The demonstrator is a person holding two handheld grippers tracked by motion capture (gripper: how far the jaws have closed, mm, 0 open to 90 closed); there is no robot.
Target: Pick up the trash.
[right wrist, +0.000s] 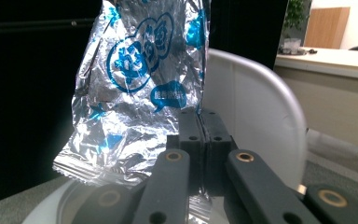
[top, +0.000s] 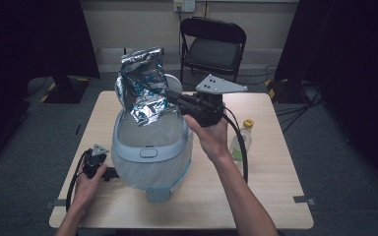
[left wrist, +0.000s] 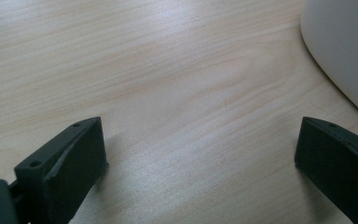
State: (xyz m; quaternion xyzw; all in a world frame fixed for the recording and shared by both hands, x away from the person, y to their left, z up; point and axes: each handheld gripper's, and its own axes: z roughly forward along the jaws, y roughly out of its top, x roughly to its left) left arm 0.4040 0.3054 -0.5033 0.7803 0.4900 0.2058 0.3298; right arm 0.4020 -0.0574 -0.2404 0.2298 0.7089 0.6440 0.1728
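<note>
- Two grippers worked at one pale wooden table (top: 270, 172); bare board lay open along the near edge and down the right side.
- Left gripper (top: 109, 173) rested low on the tabletop near the front-left edge, just beside the white bin (top: 150, 152). Jaws stood wide apart, nothing between them, smooth wood grain under them in the left gripper view; the bin's curved wall (left wrist: 345, 51) sat close past one jaw.
- Bin: rounded, matte white plastic with a light blue band low down, lid raised behind it, mouth open to the top.
- Foil bag (top: 142, 86): crinkled silver foil, blue print, empty-looking and flat, with a crimped seam at one end. It hung in the air above the bin's open mouth, in front of the raised lid.
- Right gripper (top: 170, 100) was held level above the bin, jaws pressed together on the bag's edge (right wrist: 135, 93).
- Clear plastic bottle (top: 241, 140), yellow cap, stood right of the bin, beside the person's right forearm.
</note>
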